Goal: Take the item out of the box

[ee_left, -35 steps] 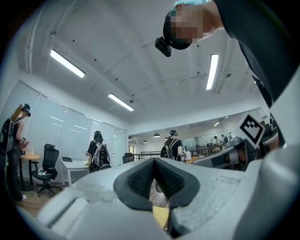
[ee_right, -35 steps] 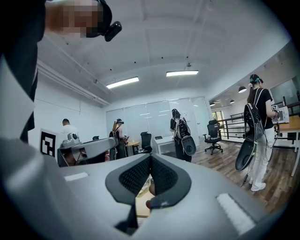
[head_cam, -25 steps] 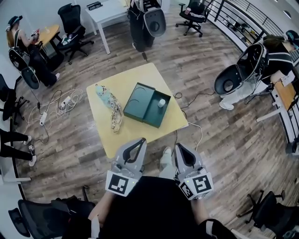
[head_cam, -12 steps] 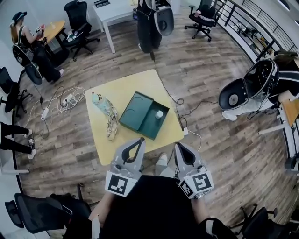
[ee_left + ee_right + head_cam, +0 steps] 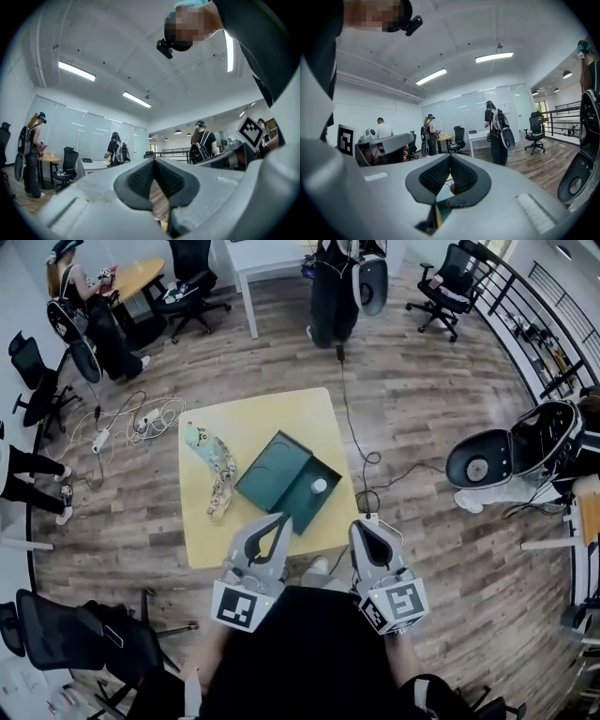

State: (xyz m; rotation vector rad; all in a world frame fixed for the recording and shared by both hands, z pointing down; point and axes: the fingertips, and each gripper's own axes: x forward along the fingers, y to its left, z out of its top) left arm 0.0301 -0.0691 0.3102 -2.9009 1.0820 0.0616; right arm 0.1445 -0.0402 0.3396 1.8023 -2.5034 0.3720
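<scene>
A dark green open box (image 5: 286, 479) lies on the yellow table (image 5: 244, 423), with a small white item (image 5: 320, 486) in its right half. My left gripper (image 5: 284, 519) is held close to my body at the table's near edge, jaws shut and empty. My right gripper (image 5: 357, 527) hangs beside it, just off the table's near right corner, also shut with nothing in it. In the left gripper view the left gripper's tips (image 5: 153, 161) meet. In the right gripper view the right gripper's tips (image 5: 450, 157) meet, and a sliver of the green box (image 5: 443, 209) shows below them.
A patterned cloth bundle (image 5: 217, 470) lies on the table left of the box. Cables (image 5: 131, 423) trail on the wood floor to the left. Office chairs (image 5: 80, 638) and an open round case (image 5: 511, 456) stand around; people work at desks behind.
The table and box have drawn nearer to me and now sit right in front of both grippers. Both grippers keep their pose near my body, still shut.
</scene>
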